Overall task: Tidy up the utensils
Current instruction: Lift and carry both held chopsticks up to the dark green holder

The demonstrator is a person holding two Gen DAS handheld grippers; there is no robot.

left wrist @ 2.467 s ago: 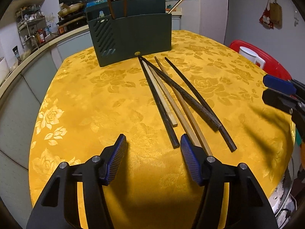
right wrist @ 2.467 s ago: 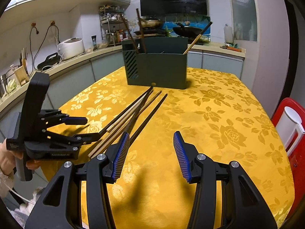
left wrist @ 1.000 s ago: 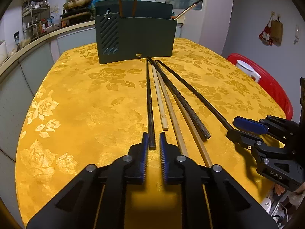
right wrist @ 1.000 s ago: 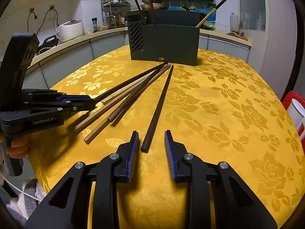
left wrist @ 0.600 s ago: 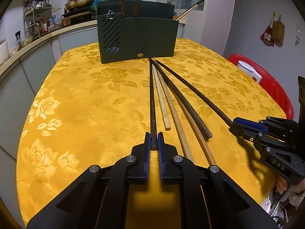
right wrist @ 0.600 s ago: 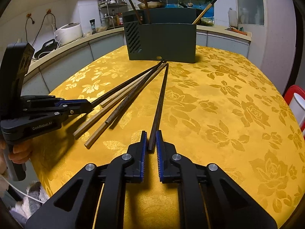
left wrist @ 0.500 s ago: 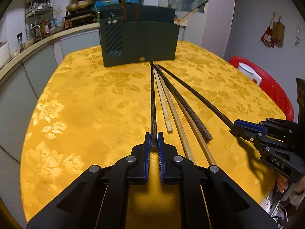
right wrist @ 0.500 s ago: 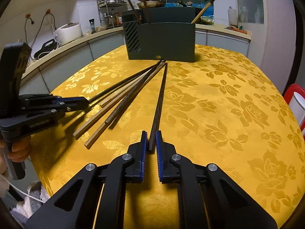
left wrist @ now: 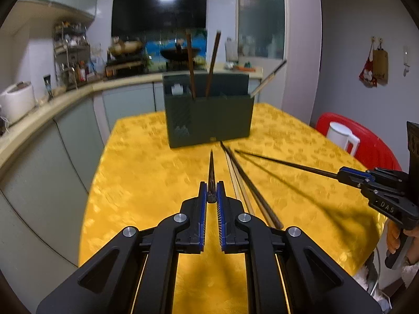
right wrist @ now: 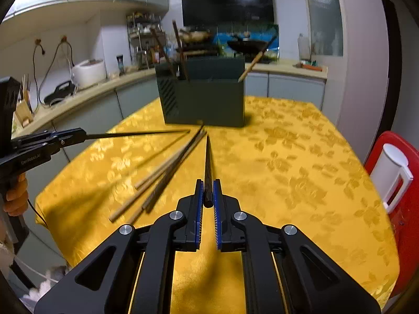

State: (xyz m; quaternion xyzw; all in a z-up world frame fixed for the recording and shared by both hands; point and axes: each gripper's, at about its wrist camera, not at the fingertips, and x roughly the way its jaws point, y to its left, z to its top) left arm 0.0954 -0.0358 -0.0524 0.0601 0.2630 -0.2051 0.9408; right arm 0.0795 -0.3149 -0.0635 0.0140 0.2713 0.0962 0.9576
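Dark chopstick [left wrist: 211, 168] clamped in left tool [left wrist: 211, 200], another chopstick [right wrist: 208, 162] in right tool [right wrist: 208, 196].

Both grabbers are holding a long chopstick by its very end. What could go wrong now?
1. Each dark chopstick is pinched only at its end: the one in the left gripper and the one in the right gripper. It could swivel or slip out.
2. The long tips might bump the rim of the dark green holder instead of dropping in.
3. A swinging tip might knock the chopsticks left on the yellow tablecloth.
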